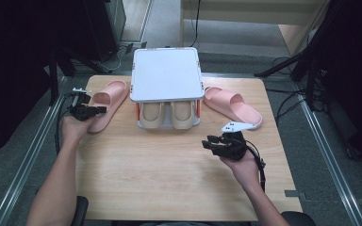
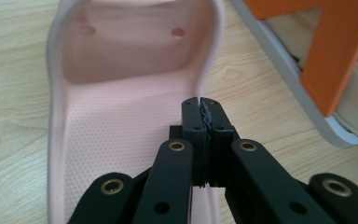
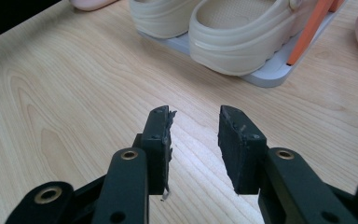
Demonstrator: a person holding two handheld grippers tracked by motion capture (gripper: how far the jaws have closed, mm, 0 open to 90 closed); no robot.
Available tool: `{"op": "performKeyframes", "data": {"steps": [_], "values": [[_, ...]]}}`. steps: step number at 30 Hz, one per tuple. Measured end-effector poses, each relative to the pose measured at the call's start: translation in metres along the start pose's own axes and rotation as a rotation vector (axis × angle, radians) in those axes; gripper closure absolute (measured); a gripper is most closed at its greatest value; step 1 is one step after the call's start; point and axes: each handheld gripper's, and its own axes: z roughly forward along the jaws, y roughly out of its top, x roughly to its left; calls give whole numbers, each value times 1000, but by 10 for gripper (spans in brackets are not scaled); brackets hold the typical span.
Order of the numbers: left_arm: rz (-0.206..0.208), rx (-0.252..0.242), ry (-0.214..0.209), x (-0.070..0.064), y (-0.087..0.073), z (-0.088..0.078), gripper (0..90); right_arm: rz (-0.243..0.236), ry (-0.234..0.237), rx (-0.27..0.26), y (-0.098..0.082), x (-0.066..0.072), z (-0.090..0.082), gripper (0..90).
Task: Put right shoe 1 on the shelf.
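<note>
The left hand-held gripper sits at the heel end of the soft pink rubber slide sandal on the left, which lies on the pale wooden counter just beside the grey two-tier shoe rack with orange posts. In the left gripper view its jaws are pressed together with nothing between them, their tips over the inner side rim of that left pink sandal, roughly where the footbed meets the raised edge. The sandal's long axis runs away from the gripper, toe strap at the far end, tilted slightly toward the rack; the gripper points along that axis rather than across it.

That alignment is what the coming move seems to turn on. To take the sandal, the jaws would probably have to spread and straddle the thin side wall or the heel lip, since pressed shut they can only nudge it. The rack's lower tier already holds a pair of beige clogs, so the flat grey top looks like the free place.

The right hand-held gripper hovers over bare wood in front of the rack, jaws spread about halfway and holding nothing. The second pink slide sandal lies beyond it, to the right of the rack, angled outward, well apart from its tips. The left hand is plainly the nearer one to its sandal.
</note>
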Motion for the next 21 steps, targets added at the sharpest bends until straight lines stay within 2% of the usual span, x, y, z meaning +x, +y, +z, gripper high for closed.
{"op": "performKeyframes", "data": {"steps": [4, 5, 8, 12, 18, 20, 21], "values": [[-14, -11, -14, 2, 0, 2, 890, 7, -4, 5, -2, -1, -1, 649], [-19, -4, -29, 1, 0, 3, 888, 10, -4, 6, -2, -1, -1, 649], [-3, 4, -25, -3, 1, 4, 889, 14, -7, 10, -2, -2, -1, 649], [-4, 5, -24, -6, 1, 5, 890, 10, -5, 9, -2, -1, 0, 648], [2, 10, -42, -13, 3, 8, 882, 8, -5, 14, -2, -1, 1, 648], [4, 19, -71, -18, 4, 11, 885, 12, -6, 17, -2, -1, 1, 646], [4, 19, -71, -18, 4, 11, 886, 12, -6, 17, -2, -1, 1, 646]]}}
